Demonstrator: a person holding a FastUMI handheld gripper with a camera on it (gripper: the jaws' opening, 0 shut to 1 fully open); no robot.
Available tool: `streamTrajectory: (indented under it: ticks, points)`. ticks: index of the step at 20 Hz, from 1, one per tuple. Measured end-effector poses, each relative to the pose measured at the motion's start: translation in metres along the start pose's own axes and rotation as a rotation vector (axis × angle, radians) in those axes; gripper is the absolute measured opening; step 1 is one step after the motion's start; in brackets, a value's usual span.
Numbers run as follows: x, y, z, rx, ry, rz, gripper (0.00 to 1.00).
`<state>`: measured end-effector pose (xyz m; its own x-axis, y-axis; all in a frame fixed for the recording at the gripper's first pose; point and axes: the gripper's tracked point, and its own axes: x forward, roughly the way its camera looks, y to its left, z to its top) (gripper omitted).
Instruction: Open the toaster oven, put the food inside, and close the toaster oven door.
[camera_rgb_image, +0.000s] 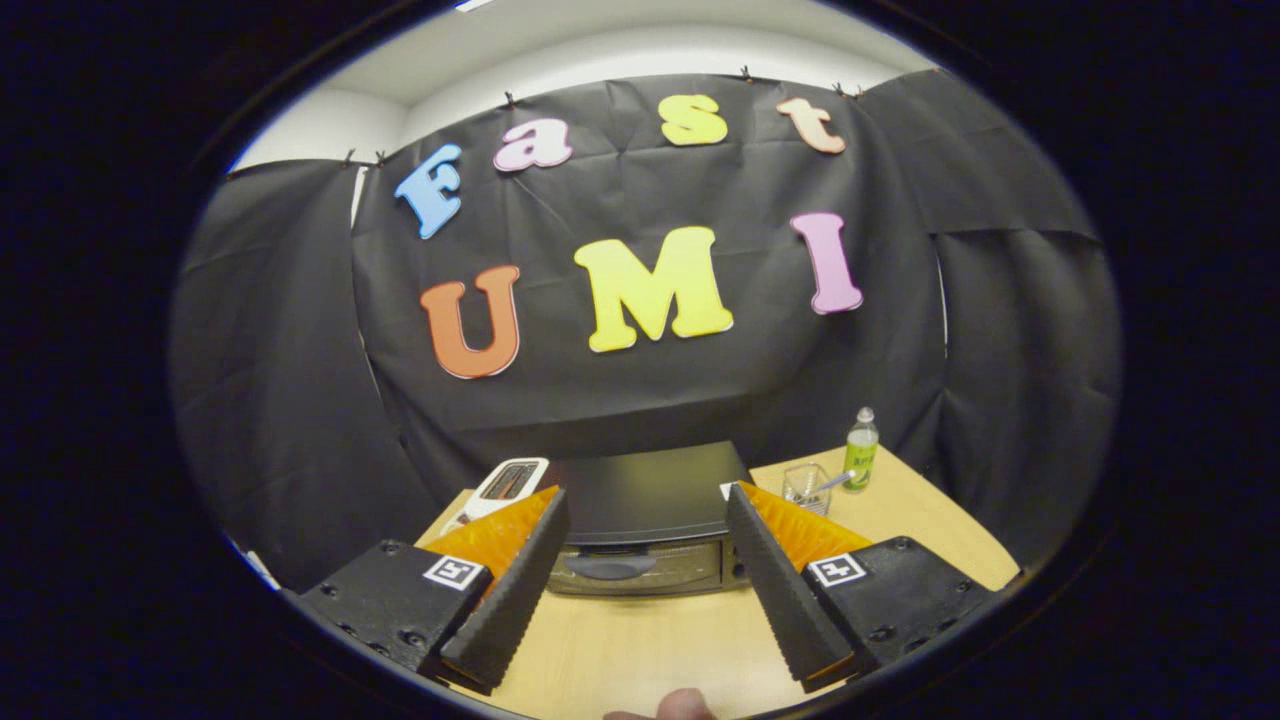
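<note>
A black toaster oven (648, 500) stands on the wooden table (640, 640), beyond my fingers and framed in the gap between them. Its door (640, 568) is closed, with a dark handle (610, 566) across the glass front. My gripper (648, 503) is open, the fingers spread wide with nothing between them, held above the table some way short of the oven. I see no food from here.
A white pop-up toaster (505, 485) sits left of the oven. To the oven's right are a clear glass (806, 486) with a utensil in it and a small green bottle (861, 450). A fingertip (685, 706) shows at the table's near edge.
</note>
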<state>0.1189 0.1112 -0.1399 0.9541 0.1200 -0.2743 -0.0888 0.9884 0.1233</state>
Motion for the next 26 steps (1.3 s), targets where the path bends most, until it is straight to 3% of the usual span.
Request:
streamTrajectory:
  ticks: [7, 14, 26]
  points:
    - [0.096, 0.013, -0.067, -0.024, 0.115, -0.01, 1.0]
    - [0.154, 0.031, -0.127, -0.055, 0.237, -0.006, 1.0]
    - [0.141, 0.035, -0.153, -0.138, 0.245, -0.047, 1.0]
